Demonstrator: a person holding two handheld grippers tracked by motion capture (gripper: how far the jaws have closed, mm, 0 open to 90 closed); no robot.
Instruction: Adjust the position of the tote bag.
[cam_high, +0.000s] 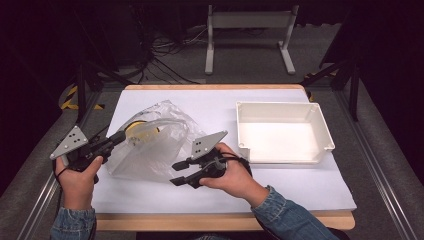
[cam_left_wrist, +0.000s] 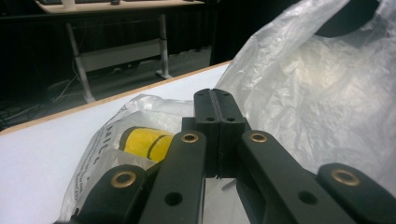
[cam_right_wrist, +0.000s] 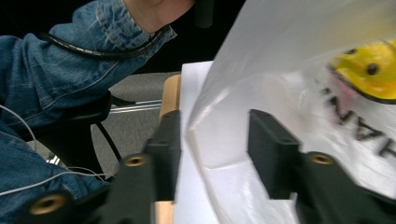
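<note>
Toward the table's (cam_high: 320, 197) left edge lies the thin, limp, slippery plastic bag (cam_high: 150, 145), best pinched at its rim: the left hand-held gripper (cam_high: 121, 136) is clamped on it, the right hand-held gripper (cam_high: 176, 172) half-open astride a fold.

The bag (cam_high: 150, 145) is clear and whitish, with dark letters and a yellow smiley face; a yellow thing (cam_left_wrist: 145, 143) with black stripes lies inside; the tray (cam_high: 327, 131) is white; both grippers are black; the sleeve (cam_right_wrist: 60, 70) is blue.

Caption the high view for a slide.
Left gripper pinches a clear plastic bag; right gripper open beside it.
</note>
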